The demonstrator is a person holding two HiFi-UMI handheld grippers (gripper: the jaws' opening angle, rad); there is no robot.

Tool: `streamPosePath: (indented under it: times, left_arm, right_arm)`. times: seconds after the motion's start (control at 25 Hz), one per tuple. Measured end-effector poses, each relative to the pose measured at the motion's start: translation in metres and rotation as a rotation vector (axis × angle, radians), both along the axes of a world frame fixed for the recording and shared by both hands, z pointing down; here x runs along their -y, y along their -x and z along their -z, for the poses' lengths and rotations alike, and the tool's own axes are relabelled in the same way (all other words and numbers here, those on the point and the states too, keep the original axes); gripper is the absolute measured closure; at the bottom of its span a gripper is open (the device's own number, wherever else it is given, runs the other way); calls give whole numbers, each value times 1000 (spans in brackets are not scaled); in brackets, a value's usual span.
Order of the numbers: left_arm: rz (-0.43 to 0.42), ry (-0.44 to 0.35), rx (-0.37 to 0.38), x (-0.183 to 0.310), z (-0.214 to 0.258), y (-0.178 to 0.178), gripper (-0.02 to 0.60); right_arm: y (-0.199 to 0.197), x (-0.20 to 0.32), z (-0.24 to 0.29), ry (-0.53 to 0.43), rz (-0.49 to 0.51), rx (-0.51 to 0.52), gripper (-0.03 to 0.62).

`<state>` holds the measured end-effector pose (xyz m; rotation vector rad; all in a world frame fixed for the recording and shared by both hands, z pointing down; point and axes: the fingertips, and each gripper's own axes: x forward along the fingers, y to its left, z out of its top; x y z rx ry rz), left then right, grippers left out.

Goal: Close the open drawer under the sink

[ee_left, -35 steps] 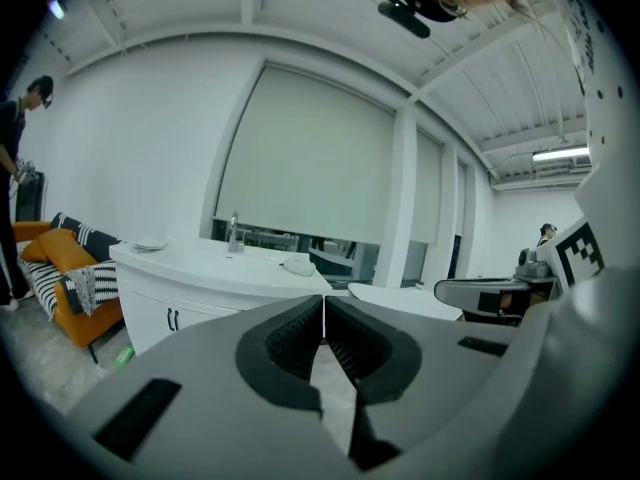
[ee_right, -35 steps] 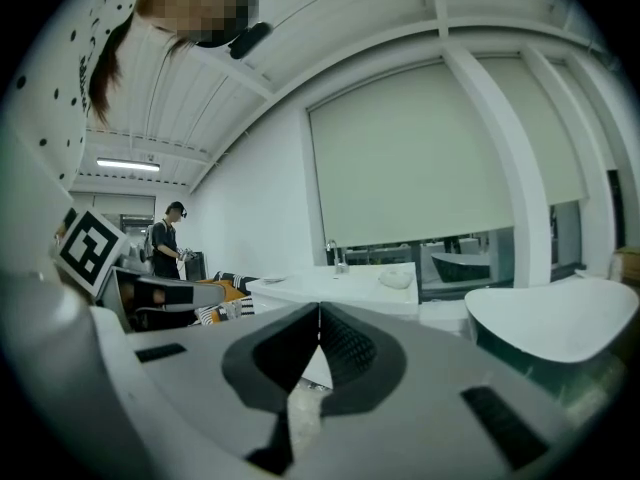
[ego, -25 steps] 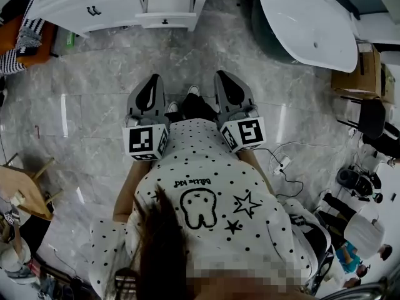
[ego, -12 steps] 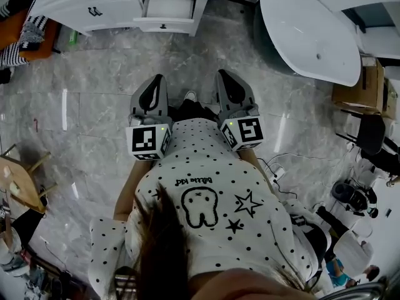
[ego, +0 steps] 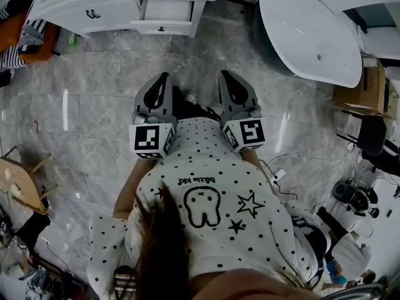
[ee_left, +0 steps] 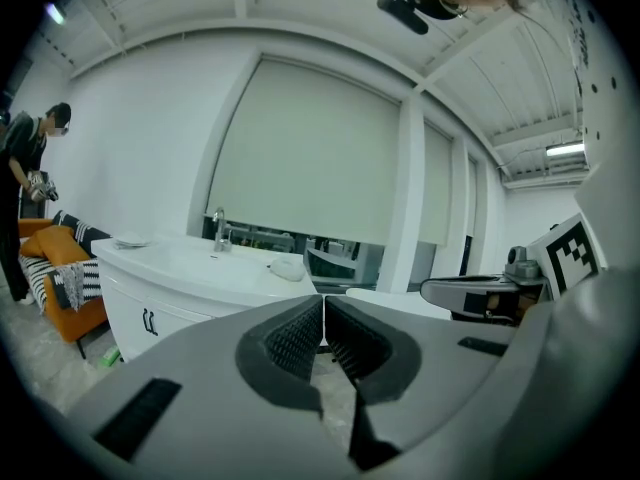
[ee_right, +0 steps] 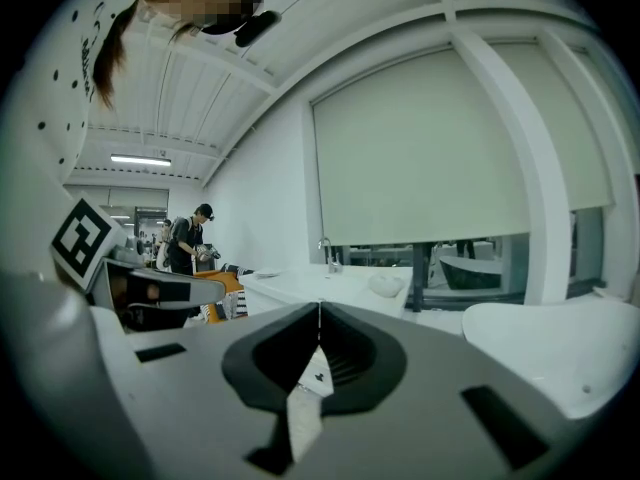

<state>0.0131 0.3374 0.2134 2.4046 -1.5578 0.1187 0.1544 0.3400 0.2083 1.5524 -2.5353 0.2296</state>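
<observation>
Nearest, across the lower middle of the head view, was the person's white dotted shirt with a tooth drawing (ego: 206, 205). Just above it the grey plastic left gripper (ego: 164, 78) and the matching grey right gripper (ego: 225, 75) were held side by side with a gap between them, marker cubes toward the body and tips toward the top of the frame. In each gripper's own view the ribbed black pads were pressed together with nothing between them, so both were closed and empty.

Beyond the tips lay the grey marble-patterned tile floor (ego: 94, 105). At the top centre the white drawer with a small dark knob (ego: 164, 19) stood pulled out of the white vanity cabinet (ego: 87, 8), well apart from both grippers. A white oval bathtub (ego: 309, 33) filled the upper right. An orange sofa with a striped cushion (ego: 15, 39) sat in the upper left. In the left gripper view a chrome tap (ee_left: 218, 230) rose from the sink top.
</observation>
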Motion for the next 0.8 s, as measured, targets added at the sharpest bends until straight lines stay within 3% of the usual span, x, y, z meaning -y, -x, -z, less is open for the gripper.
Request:
streamPosePath:
  times: [0.44,0.64,0.8]
  left_arm:
    - [-37,0,1,53,2,22,569]
    - [-58,-8,32,86,5,43,569]
    - [-54,-8,17,113,10,67,569]
  right_arm:
    - [20,45,0,5,-51,3,580]
    - [41,78,4,8,-68,20,580]
    - [63,101,5,14,-77,21,580]
